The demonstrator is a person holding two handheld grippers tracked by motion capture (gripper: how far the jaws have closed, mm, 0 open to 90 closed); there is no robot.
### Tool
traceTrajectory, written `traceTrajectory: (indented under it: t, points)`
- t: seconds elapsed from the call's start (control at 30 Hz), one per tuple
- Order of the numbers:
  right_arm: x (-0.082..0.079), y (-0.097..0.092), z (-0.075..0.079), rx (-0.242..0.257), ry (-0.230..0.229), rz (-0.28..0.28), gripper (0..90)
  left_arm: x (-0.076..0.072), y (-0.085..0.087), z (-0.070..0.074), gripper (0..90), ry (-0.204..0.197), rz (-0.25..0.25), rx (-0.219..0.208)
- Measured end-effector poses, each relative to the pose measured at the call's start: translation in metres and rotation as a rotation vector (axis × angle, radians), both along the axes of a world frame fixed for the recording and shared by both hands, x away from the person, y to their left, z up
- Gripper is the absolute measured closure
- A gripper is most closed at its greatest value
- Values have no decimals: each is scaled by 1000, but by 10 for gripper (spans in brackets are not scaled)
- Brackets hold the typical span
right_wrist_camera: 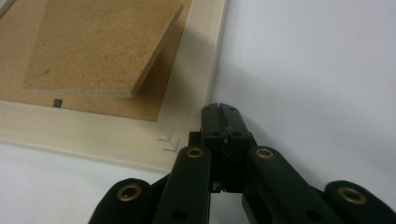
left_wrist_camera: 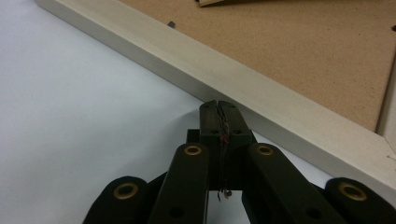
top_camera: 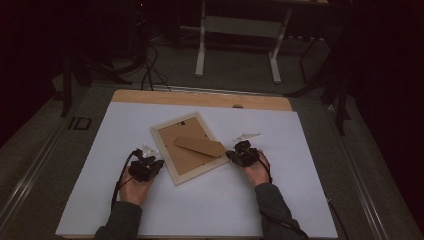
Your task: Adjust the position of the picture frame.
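Observation:
A pale wooden picture frame (top_camera: 170,167) lies face down and askew on the white sheet, its brown backing board (top_camera: 172,137) up, with a brown stand flap (top_camera: 200,146) resting across it. My left gripper (top_camera: 159,163) is shut with nothing in it, its tips at the frame's near-left rail. In the left gripper view the closed tips (left_wrist_camera: 219,106) sit right against that rail (left_wrist_camera: 280,109). My right gripper (top_camera: 230,155) is also shut with nothing in it, at the frame's right corner. In the right gripper view its tips (right_wrist_camera: 220,108) stand beside the corner (right_wrist_camera: 187,116), below the raised flap (right_wrist_camera: 102,42).
The white sheet (top_camera: 215,200) covers most of a wooden table whose bare strip (top_camera: 200,98) shows at the far edge. Beyond it, on the dark floor, stand white desk legs (top_camera: 201,50) and black cables (top_camera: 150,70).

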State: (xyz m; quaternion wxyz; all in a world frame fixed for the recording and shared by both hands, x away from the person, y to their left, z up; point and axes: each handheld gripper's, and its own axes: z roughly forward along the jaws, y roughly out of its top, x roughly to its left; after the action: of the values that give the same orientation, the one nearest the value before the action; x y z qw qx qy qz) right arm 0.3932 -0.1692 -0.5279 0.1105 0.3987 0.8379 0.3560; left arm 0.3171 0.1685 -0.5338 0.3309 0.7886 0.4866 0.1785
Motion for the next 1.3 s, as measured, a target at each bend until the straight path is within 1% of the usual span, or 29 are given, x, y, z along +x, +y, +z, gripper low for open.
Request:
traceTrajectory:
  t: [0.1,0.2,0.23,0.3,0.37,0.57,0.77,0.93,1.1,1.17,1.3]
  points:
    - [-2,1,0,-5,-4,9,900,0,0,0,900,-1,-1,4]
    - [-3,1,0,-3,-2,11,900,0,1,0,900,6,2,-5]
    - [-4,0,0,7,10,12,900,0,2,0,900,8,4,-8]
    - [-5,0,0,10,11,14,900,0,3,0,900,10,5,-14]
    - [-8,0,0,3,13,25,900,1,3,0,900,9,7,-14]
    - [-13,0,1,-3,14,27,900,2,4,0,900,19,11,-25]
    - [-19,0,1,-12,8,30,900,2,2,1,900,19,18,-12]
    - [-25,-2,0,5,9,31,900,4,1,2,900,25,6,0]
    - [-30,-3,1,-7,8,34,900,10,-1,2,900,25,14,2]
    - [-32,-4,1,-8,8,31,900,13,-3,3,900,26,14,16]
    - [-35,-5,1,9,6,31,900,20,-4,3,900,26,15,17]
